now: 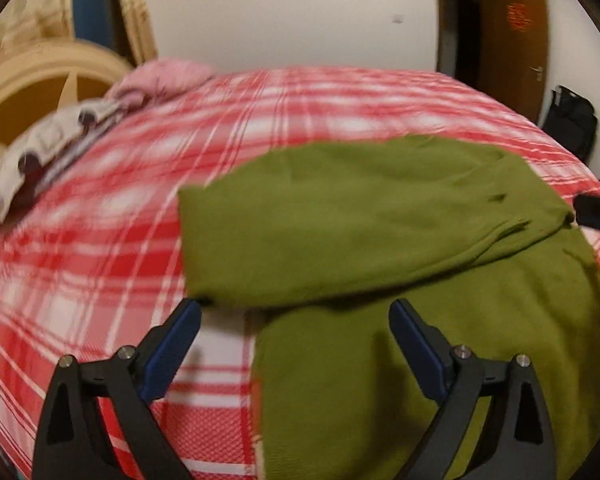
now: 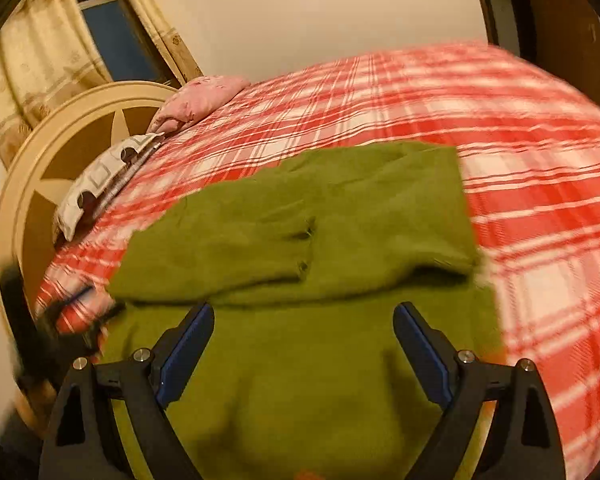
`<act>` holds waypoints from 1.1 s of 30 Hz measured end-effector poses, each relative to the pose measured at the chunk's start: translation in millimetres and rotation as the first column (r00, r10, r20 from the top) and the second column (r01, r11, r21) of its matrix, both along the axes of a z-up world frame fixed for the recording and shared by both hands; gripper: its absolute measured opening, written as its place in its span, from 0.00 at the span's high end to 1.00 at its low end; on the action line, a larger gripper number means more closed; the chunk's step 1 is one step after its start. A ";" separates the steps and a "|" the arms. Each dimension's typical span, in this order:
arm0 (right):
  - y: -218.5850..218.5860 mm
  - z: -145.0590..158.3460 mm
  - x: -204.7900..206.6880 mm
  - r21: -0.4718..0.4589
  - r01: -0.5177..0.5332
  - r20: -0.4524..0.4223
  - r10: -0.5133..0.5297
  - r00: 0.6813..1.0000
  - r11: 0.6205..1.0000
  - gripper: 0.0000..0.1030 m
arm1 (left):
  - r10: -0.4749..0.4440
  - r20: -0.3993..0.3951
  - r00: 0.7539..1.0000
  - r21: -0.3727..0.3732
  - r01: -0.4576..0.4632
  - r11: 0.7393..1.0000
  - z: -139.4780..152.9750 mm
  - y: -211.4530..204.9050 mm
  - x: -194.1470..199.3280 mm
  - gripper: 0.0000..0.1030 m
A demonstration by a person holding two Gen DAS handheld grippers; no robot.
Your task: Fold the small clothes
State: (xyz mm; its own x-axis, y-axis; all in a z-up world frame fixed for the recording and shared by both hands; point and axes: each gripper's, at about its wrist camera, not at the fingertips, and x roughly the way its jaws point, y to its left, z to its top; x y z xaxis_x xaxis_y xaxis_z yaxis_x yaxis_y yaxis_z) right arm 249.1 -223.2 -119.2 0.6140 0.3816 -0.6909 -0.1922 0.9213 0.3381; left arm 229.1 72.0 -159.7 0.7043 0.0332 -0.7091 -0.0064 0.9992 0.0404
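Headboard (image 2: 28, 184): cream wood with a star cut-out, standing at the far left end of the bed.
White patterned pillow (image 2: 100, 182): lying against the headboard, partly on the bedspread edge.
Pink pillow (image 2: 198, 98): sitting just beyond the white one, by the curtain (image 2: 40, 64) and the window (image 2: 112, 28).
Bedspread (image 1: 112, 240): red-and-white plaid, covering the whole bed — blurred in both views.
Left gripper (image 1: 296, 312): jaws spreading wide, nothing between the pads; left finger (image 1: 176, 344) hanging over bare plaid, right finger (image 1: 416, 344) over green cloth. In the right wrist view it is showing only as a dark blurred shape at the left edge (image 2: 72, 320), near the sweater's left corner.
Green sweater (image 1: 380, 216): lying flat on the bedspread, mid-bed toward the near edge; one sleeve folded across the body, its cuff end pointing left in the left wrist view. Lower body running under both grippers toward the camera.
Right gripper (image 2: 304, 312): jaws standing wide apart, pinching nothing — hovering above the sweater's lower body, both pads over green cloth. Whether the tips are touching the cloth, cannot tell.
Door (image 1: 516, 40): brown wood, at the far right behind the bed.
Dark bag (image 1: 572, 120): sitting by the wall just right of the door.
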 end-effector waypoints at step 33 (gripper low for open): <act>-0.8 43.6 43.2 -0.103 0.060 0.138 -0.045 0.989 0.993 0.89 | 0.101 -0.001 0.995 -0.151 -0.100 0.983 -20.2 26.8 -5.2 0.02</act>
